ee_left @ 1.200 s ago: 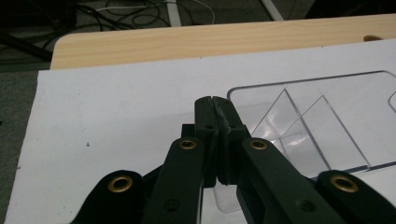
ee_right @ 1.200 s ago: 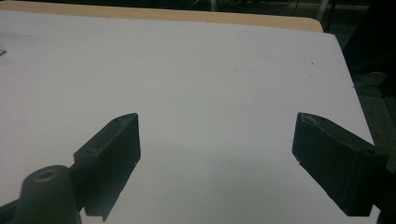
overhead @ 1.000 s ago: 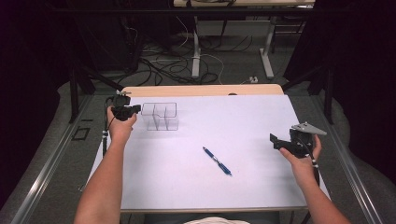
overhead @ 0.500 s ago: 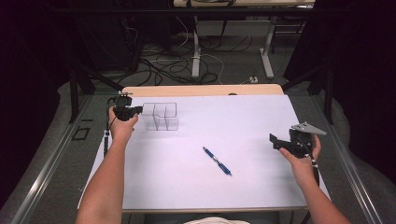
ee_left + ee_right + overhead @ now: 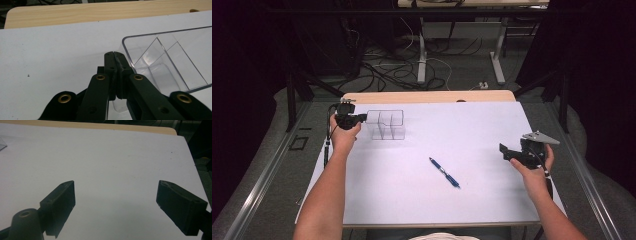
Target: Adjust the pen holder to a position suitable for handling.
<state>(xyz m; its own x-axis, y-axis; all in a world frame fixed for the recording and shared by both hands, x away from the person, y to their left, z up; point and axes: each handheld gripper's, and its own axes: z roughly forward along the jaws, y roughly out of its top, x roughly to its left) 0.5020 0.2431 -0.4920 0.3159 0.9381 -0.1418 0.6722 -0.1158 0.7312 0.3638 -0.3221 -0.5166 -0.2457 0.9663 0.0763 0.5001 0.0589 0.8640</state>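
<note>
A clear plastic box [image 5: 386, 125] with dividers stands at the back left of the white table top [image 5: 472, 200]. My left gripper [image 5: 362, 118] is at the box's left end, shut on its thin side wall. In the left gripper view the jaws [image 5: 115, 53] meet at the near corner of the clear box [image 5: 162, 62]. A blue pen [image 5: 444, 172] lies flat near the middle of the table. At the right, my right gripper [image 5: 504, 151] is held open, pointing left. In the right gripper view only bare table shows between its fingers [image 5: 116, 192].
A strip of bare wooden table edge [image 5: 427, 96] runs along the back. Behind it the floor holds cables [image 5: 382, 70] and desk legs [image 5: 422, 55]. Metal rails [image 5: 262, 185] run along both sides of the table.
</note>
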